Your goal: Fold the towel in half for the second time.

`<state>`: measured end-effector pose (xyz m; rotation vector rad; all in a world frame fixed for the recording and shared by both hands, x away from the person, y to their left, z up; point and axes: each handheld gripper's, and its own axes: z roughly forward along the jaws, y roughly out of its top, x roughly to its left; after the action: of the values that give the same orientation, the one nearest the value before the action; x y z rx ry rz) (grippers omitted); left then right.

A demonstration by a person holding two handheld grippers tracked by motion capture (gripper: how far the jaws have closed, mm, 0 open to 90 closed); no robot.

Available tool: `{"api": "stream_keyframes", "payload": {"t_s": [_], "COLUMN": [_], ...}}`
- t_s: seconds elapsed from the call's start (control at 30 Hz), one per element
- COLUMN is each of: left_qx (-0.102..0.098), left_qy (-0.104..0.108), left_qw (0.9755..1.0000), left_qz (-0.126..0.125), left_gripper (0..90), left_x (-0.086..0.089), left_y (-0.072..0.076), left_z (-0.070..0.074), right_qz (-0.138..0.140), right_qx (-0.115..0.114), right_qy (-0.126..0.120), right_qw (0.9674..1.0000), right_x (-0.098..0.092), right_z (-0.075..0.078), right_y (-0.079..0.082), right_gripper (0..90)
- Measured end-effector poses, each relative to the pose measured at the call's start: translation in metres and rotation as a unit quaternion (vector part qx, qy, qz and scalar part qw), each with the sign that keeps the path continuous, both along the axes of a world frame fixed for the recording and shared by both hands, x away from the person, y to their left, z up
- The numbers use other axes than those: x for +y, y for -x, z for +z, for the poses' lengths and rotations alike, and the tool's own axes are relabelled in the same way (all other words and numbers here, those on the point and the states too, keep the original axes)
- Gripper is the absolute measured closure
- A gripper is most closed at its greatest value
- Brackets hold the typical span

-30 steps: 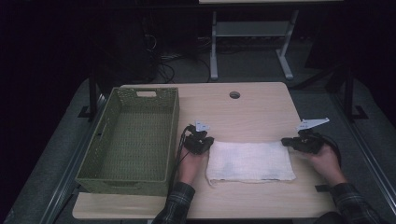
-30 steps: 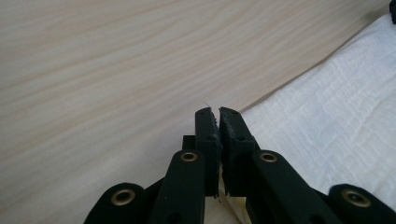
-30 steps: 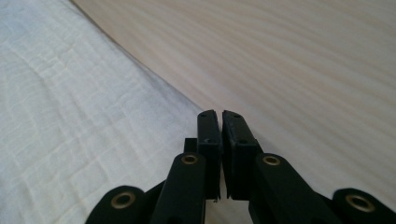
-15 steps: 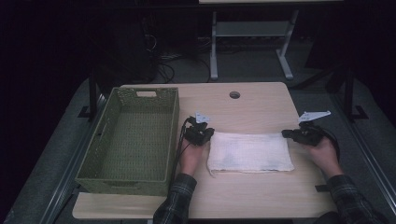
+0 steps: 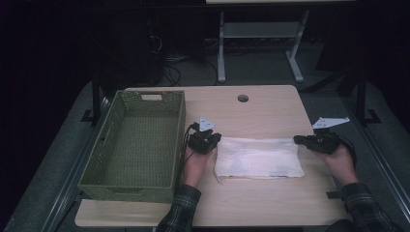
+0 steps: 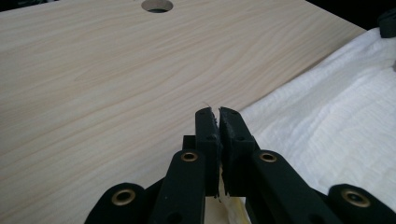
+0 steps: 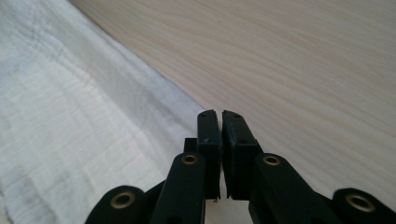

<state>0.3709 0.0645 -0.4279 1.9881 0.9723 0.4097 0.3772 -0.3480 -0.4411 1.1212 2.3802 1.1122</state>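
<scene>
A white folded towel [image 5: 258, 157] lies flat on the light wooden table [image 5: 261, 113], right of centre. My left gripper [image 5: 215, 140] sits at the towel's far left corner, its jaws shut. In the left gripper view the jaws [image 6: 218, 112] are pressed together, the towel's [image 6: 336, 121] edge runs into them, and a bit of cloth shows under them. My right gripper [image 5: 297, 140] sits at the far right corner. Its jaws [image 7: 219, 114] are also shut, and the towel's [image 7: 70, 116] edge meets them.
A green woven basket [image 5: 180, 140] stands empty at the table's left, close beside my left hand. A round cable hole [image 5: 243, 98] lies in the table's far middle. Bare wood stretches beyond the towel. The floor past the table is dark, with a desk frame [image 5: 222, 53].
Both grippers have moved a little away from the person, and the towel has slid with them toward the far side. The jaws stay shut.
</scene>
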Motion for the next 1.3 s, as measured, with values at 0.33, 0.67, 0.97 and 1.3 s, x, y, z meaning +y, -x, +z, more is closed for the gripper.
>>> {"api": "stream_keyframes", "payload": {"t_s": [0.33, 0.67, 0.97, 1.3], "left_qx": [-0.010, -0.021, -0.024, -0.025], "left_qy": [-0.003, -0.011, -0.021, -0.027], "left_qw": [0.9999, 0.9995, 0.9991, 0.9988], "left_qz": [-0.010, -0.019, -0.027, -0.031], "left_gripper": [86.3, 86.3, 86.2, 86.2], "left_x": [0.003, 0.004, 0.005, 0.006], "left_y": [0.019, 0.038, 0.051, 0.065], "left_z": [0.001, 0.001, -0.002, -0.002], "right_qz": [0.012, 0.018, 0.030, 0.039], "right_qx": [-0.002, 0.001, 0.002, 0.005], "right_qy": [0.001, 0.001, 0.005, 0.004], "right_qw": [0.9999, 0.9998, 0.9995, 0.9992], "right_x": [0.000, -0.001, -0.001, -0.001], "right_z": [0.004, 0.004, 0.003, 0.004], "right_y": [0.023, 0.041, 0.055, 0.069], "right_gripper": [85.7, 85.7, 85.6, 85.6]}}
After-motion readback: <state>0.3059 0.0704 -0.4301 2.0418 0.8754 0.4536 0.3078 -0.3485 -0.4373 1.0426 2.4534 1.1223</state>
